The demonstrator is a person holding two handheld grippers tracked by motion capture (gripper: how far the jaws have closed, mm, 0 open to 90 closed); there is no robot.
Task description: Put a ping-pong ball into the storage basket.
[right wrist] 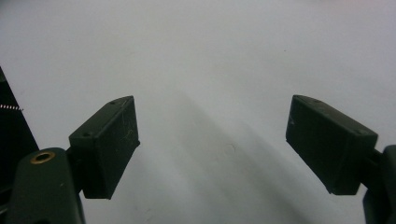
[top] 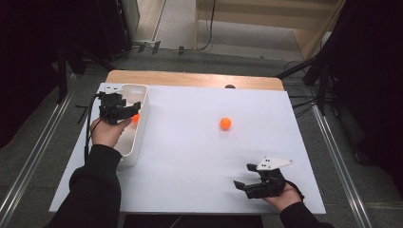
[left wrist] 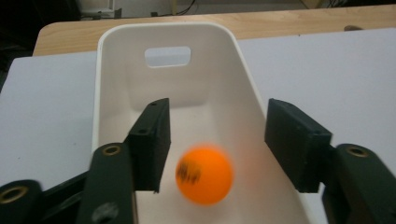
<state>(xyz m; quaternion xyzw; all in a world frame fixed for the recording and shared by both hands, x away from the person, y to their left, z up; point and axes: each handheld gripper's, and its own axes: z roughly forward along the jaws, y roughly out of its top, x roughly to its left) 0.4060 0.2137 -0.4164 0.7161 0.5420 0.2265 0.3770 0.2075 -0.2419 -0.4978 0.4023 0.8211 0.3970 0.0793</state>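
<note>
Right gripper (top: 247, 176) nearest camera, low on white bench (top: 190, 156), fingers (right wrist: 105, 144) spread wide, nothing between, bare bench surface below. Left gripper (top: 135, 107) over white bin (top: 142, 102) at bench's left edge; fingers (left wrist: 152, 140) parted, not touching orange ball (left wrist: 204, 174), which sits between them inside bin, blurred. Dark print on ball unreadable. Second orange ball (top: 225, 123) lies alone mid-bench, well apart from both grippers. Bin's near end cut off; slot handle in far wall. Nothing blocks second ball.
</note>
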